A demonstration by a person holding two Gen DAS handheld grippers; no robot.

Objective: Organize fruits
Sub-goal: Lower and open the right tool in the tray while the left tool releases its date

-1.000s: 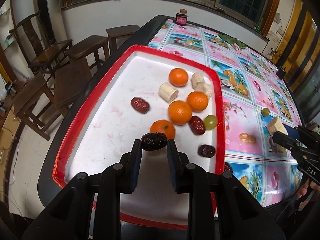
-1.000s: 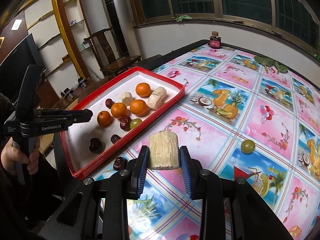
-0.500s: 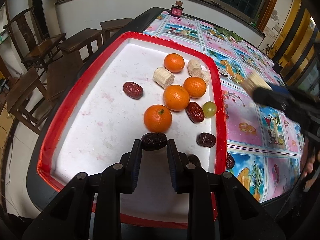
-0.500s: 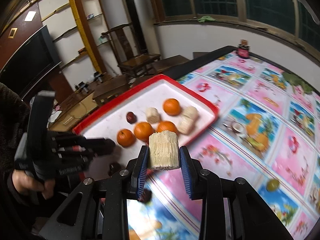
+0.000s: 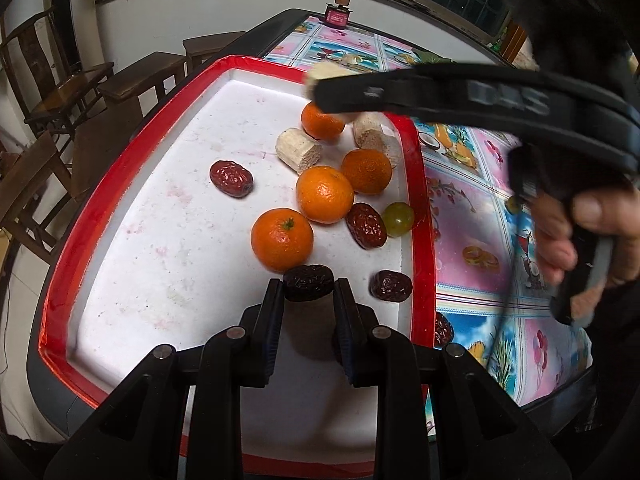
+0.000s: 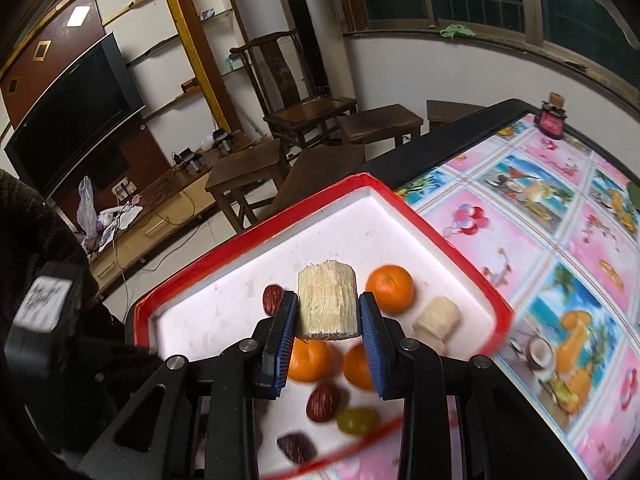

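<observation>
Both grippers hold fruit over the red tray.

The left gripper has its fingers closed narrow on a dark date, low over the near part of the tray, just in front of an orange. The right gripper clamps an upright cane piece between its blue-padded fingers, above the tray's fruit pile; from the left wrist view it reaches across the far right corner of the tray. In the tray lie four oranges, two more cane pieces, three red dates and a green grape, the grape touching a date by the right rim. Another date lies on the worktop just outside the rim.
</observation>
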